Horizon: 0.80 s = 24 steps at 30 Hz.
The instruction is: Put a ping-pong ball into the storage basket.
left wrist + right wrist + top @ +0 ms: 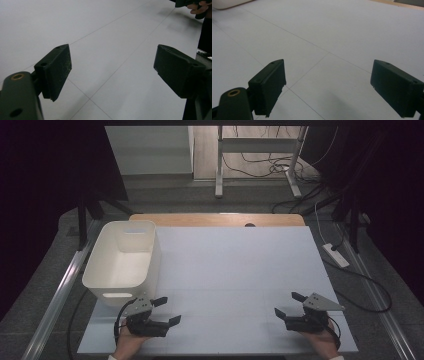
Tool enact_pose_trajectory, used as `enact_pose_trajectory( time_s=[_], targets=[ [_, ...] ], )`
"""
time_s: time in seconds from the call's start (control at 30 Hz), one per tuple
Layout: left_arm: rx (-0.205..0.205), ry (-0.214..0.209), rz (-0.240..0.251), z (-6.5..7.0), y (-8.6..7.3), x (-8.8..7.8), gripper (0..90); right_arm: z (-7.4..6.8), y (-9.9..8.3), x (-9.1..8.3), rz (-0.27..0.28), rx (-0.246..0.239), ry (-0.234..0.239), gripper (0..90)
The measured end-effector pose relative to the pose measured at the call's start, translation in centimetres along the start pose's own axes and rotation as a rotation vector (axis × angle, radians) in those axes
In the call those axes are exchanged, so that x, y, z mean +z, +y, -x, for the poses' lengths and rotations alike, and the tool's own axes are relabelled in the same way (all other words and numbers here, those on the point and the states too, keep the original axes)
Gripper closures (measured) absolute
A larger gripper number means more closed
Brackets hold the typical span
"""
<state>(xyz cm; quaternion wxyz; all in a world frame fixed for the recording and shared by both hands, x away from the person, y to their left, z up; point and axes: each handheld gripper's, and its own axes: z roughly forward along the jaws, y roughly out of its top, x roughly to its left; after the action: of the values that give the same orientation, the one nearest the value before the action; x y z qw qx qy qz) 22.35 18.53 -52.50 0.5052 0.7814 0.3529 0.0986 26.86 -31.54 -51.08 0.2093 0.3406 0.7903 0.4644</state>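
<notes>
My left gripper (pixel 167 311) rests low over the front left of the white table top (pixel 230 270), held by a hand, jaws wide apart and nothing between them. In the left gripper view its gripper (pixel 112 67) stands open over bare white board. My right gripper (pixel 290 305) sits at the front right, also open and holding nothing. In the right gripper view the gripper (pixel 328 85) spans bare board with thin seam lines. A white plastic bin (pixel 122 260) stands on the table's left side, just beyond the left gripper.
The bin's rim (pixel 227 3) shows at the top left of the right gripper view. The other hand and gripper (pixel 195 6) appear at the top right of the left gripper view. A wooden strip (pixel 220 219) edges the table's far side. Cables and a power strip (pixel 336 255) lie on the floor.
</notes>
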Motion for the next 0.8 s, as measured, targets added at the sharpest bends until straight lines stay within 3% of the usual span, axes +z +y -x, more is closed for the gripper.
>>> enact_pose_trajectory(
  time_s=[0.8],
  targets=[
    [-0.003, 0.018, -0.002, -0.06, 0.28, 0.28, 15.8, -0.60, 0.16, -0.07, 0.007, -0.007, 0.023, 12.7]
  ],
)
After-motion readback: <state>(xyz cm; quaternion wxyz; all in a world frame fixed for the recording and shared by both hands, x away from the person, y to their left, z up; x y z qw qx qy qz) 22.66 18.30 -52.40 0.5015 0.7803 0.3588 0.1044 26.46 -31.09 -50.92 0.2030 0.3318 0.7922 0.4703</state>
